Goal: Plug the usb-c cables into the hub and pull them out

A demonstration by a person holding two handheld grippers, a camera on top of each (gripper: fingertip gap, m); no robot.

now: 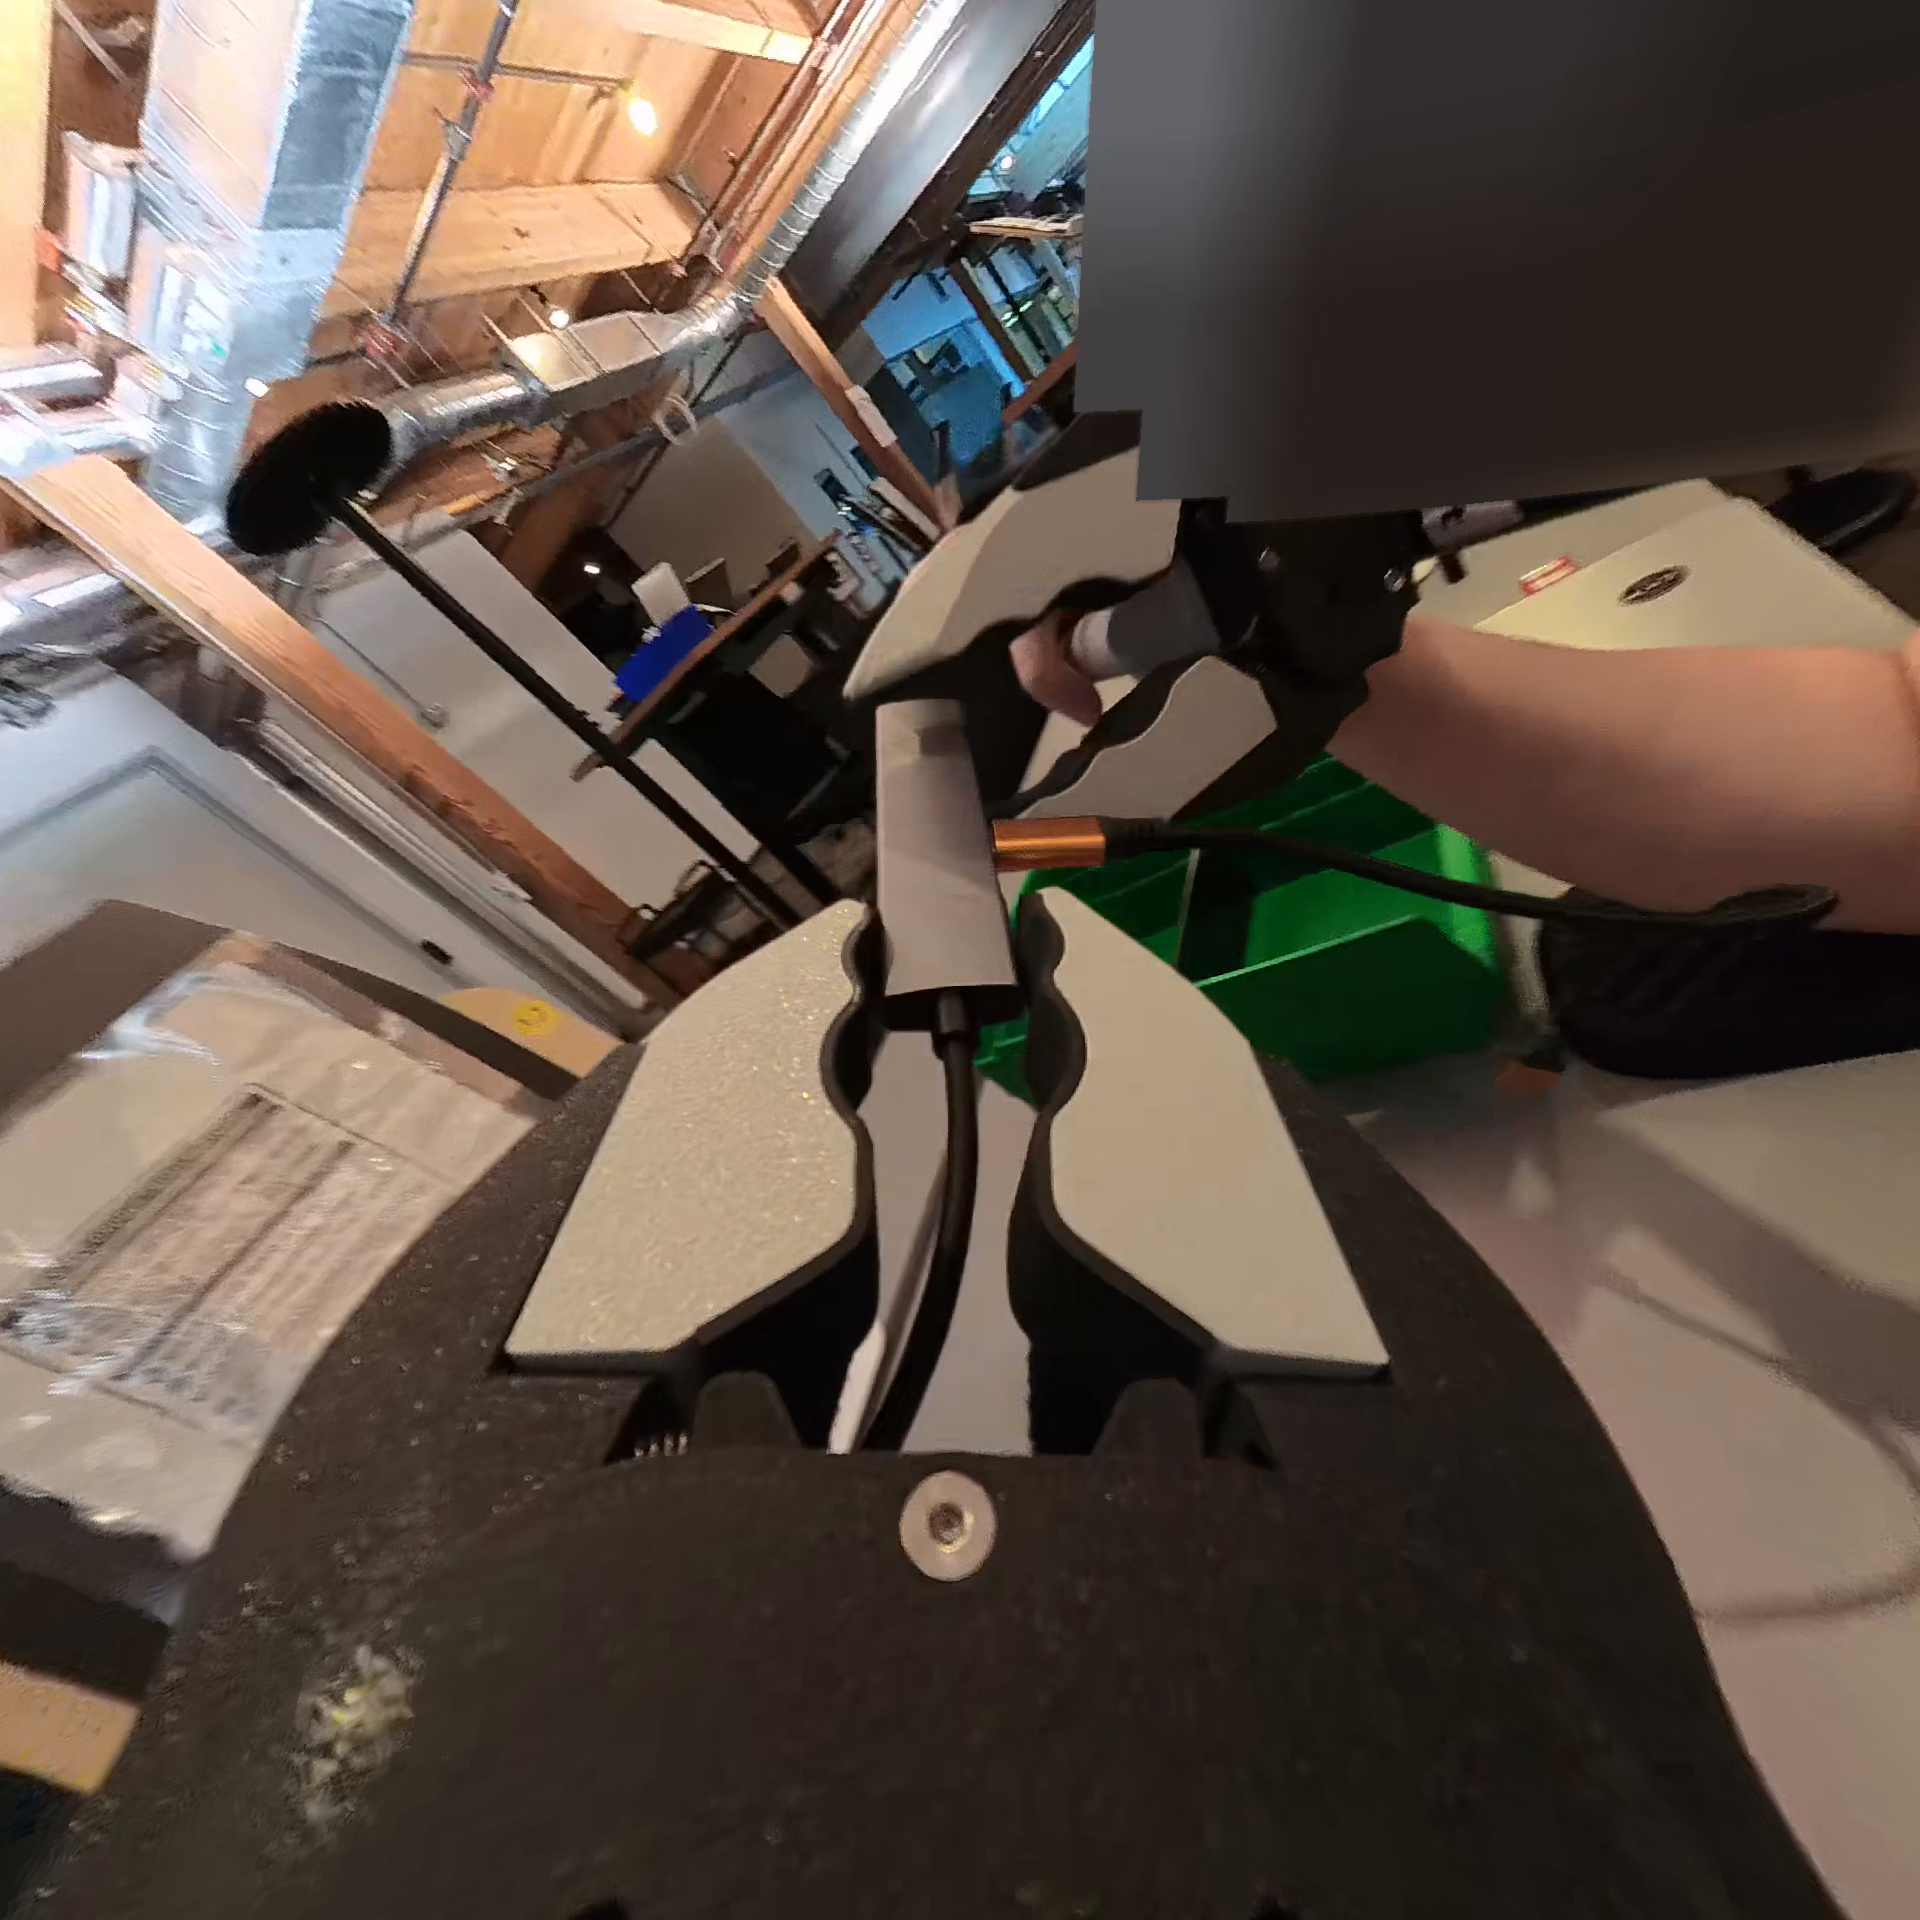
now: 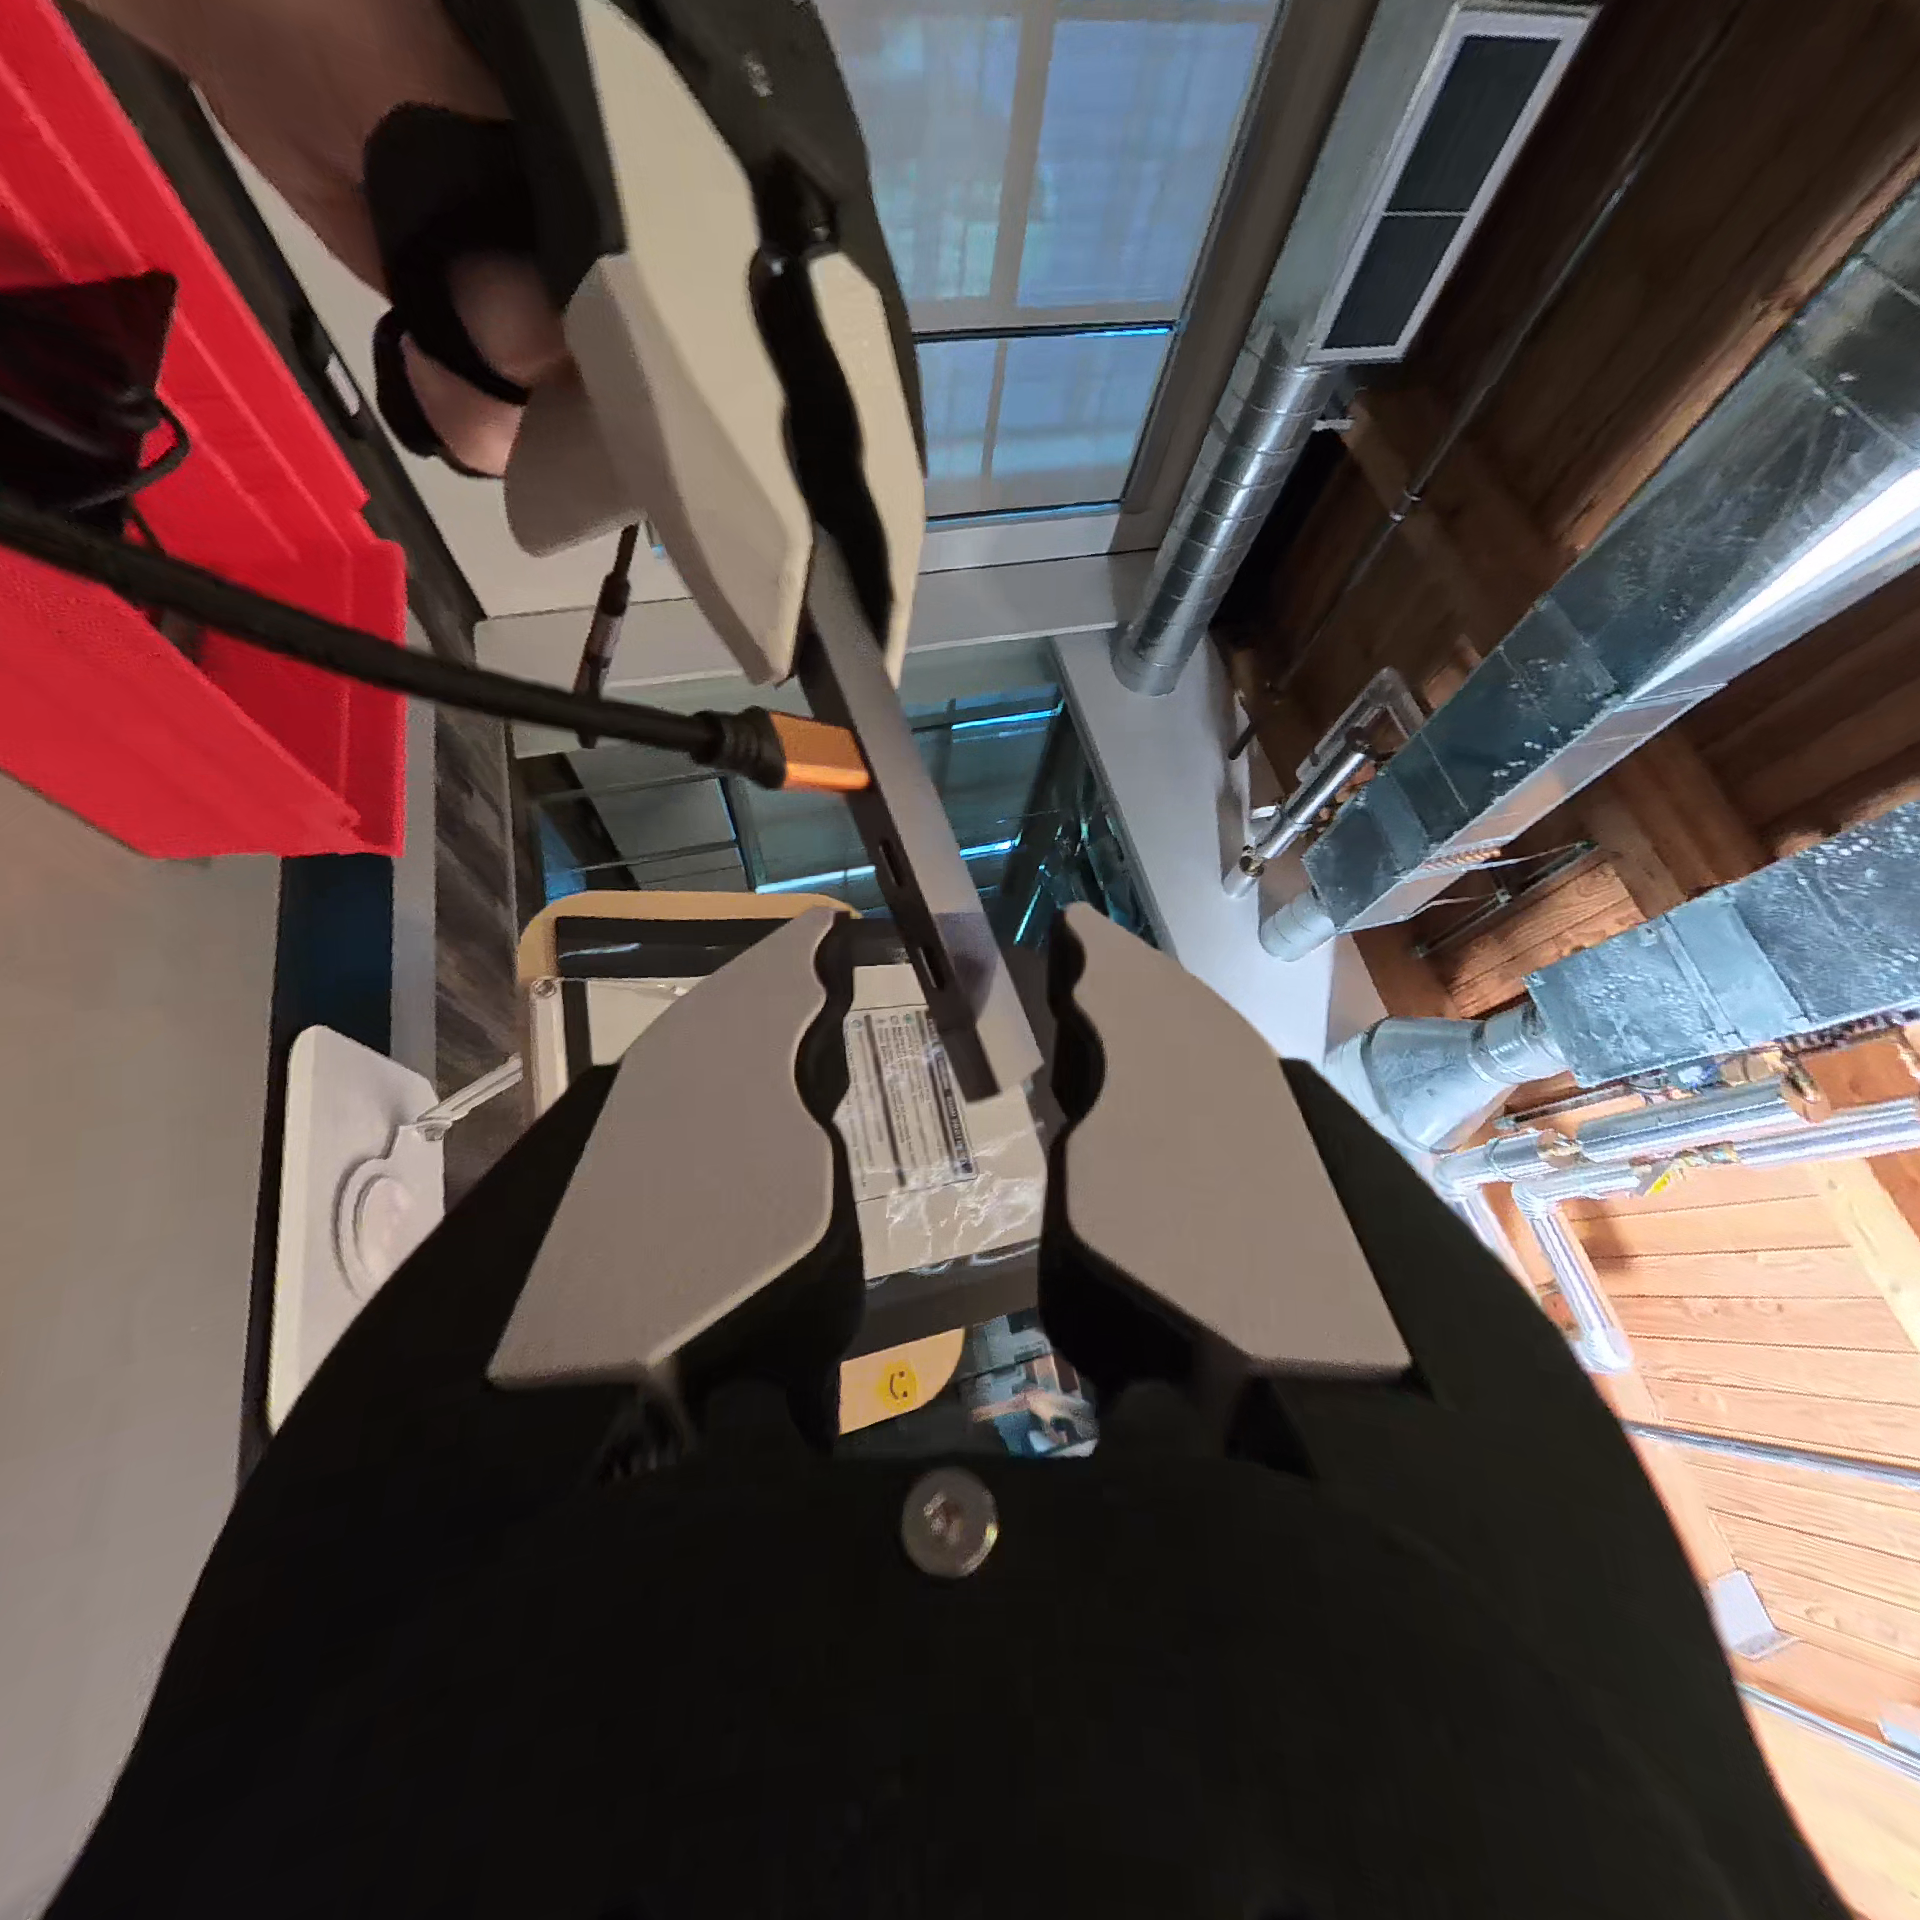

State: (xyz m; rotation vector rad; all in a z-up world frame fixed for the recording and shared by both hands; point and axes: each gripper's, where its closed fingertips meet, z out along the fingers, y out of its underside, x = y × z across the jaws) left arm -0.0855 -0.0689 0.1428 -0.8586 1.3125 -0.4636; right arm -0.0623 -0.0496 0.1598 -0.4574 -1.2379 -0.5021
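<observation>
My left gripper (image 1: 943, 925) is shut on the cable end of a slim grey hub (image 1: 935, 831) and holds it in the air. The hub's own black cable (image 1: 956, 1143) runs back between the fingers. An orange-collared USB-C plug (image 1: 1044, 842) sits in the hub's side, and its black cable trails right. My right gripper (image 2: 945, 935) is open, with the hub's free end (image 2: 966, 1039) between its fingers. The right wrist view also shows the plug (image 2: 816, 753) and my left gripper (image 2: 842, 644) shut on the hub. The left wrist view shows the right gripper (image 1: 945, 743) at the hub's far end.
A green bin (image 1: 1330, 935) stands on the white table (image 1: 1662, 1299) behind the hub. A red bin (image 2: 208, 520) is at the left of the right wrist view. A plastic-wrapped package (image 1: 208, 1195) lies to the left. A person's hand (image 1: 1558, 748) holds the right gripper. My hands' fingertips stand some 4 centimetres from each other.
</observation>
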